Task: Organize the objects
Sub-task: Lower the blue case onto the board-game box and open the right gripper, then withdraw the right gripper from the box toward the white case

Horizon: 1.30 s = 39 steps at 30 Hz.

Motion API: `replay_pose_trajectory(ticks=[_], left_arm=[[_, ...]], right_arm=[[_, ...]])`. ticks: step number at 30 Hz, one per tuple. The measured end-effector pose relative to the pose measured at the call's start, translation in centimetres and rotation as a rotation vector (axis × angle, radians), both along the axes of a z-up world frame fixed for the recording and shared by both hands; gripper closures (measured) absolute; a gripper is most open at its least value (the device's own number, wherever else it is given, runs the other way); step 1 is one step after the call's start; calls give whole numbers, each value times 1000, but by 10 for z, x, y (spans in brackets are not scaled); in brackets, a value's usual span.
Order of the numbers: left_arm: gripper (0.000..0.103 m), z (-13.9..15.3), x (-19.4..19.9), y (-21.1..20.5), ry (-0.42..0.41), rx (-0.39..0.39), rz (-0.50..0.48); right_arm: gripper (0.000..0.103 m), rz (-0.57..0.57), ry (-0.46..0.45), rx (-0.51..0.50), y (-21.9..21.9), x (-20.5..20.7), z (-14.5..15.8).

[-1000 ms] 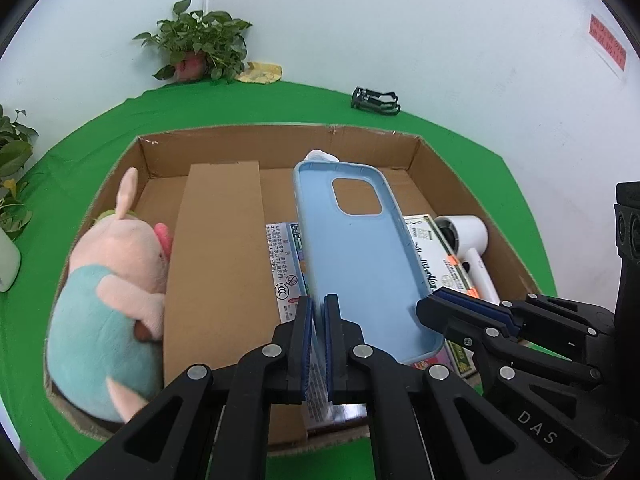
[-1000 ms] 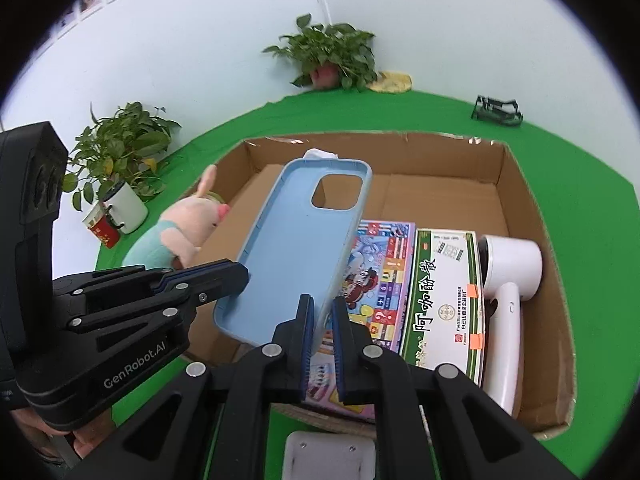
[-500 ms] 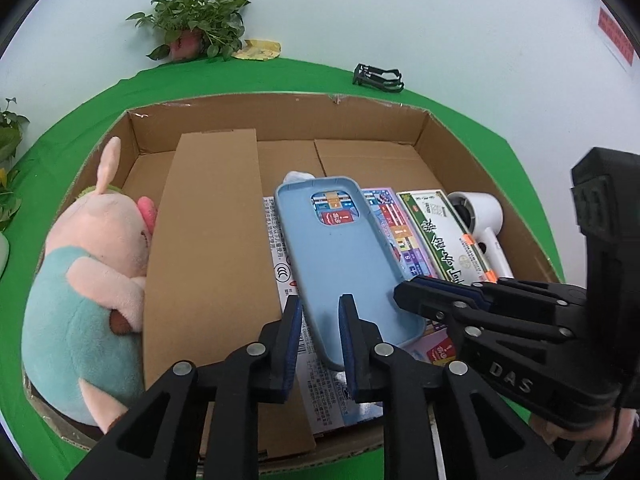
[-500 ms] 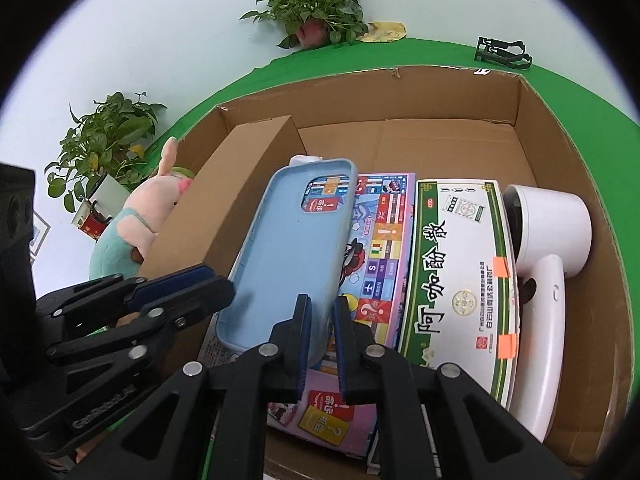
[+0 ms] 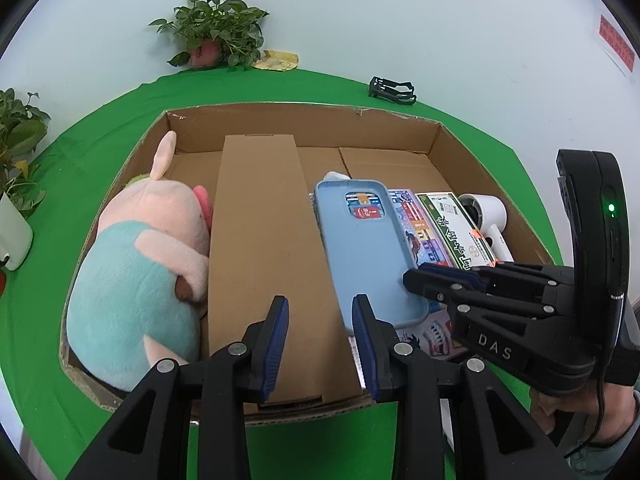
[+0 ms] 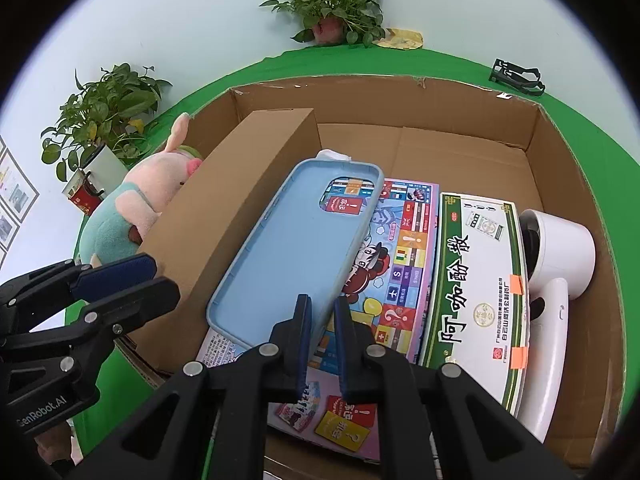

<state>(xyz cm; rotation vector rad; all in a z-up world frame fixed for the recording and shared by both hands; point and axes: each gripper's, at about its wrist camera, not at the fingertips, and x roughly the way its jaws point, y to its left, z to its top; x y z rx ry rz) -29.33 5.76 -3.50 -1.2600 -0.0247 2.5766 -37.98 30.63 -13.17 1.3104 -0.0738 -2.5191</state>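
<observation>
Right tool point(image 6: 320, 320) pinching near edge of blue phone case point(image 6: 296, 248), held tilted over colourful game box point(image 6: 404, 240) in cardboard box point(image 5: 304, 120); left tool point(image 5: 320, 336) spread, jaws just opening, nothing between; case just right of it; plush pig point(image 5: 140, 264) far left.

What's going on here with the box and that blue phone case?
A person with two handheld grippers is packing a cardboard box. The right gripper is shut on the near edge of the blue phone case, holding it tilted over the colourful game box. The left gripper has just been opening and now stands open with nothing between its jaws. A plush pig, a green-and-white carton and a white hair dryer are already inside.
</observation>
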Motion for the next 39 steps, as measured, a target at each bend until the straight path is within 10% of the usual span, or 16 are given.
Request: replay_pose_trajectory(ticks=[9,14,18,20,22,39], left_arm=[[71,5,11,-2,12,-7,0],[49,9,14,-3,52,-16,42],[30,21,25,-5,147,-35,70],[4,29,34,-7,221,-48,106],[1,35,42,-7,275,-42,121],[1,41,79,17,258,-78,97]], right_arm=[[92,48,17,33,-4,-5,-1],[91,41,97,89,-10,3,6],[12,21,207,123,-9,24,23],[9,-61,278,153,3,39,31],[0,-144,300,142,19,54,35],[0,-229,330,113,49,130,43]])
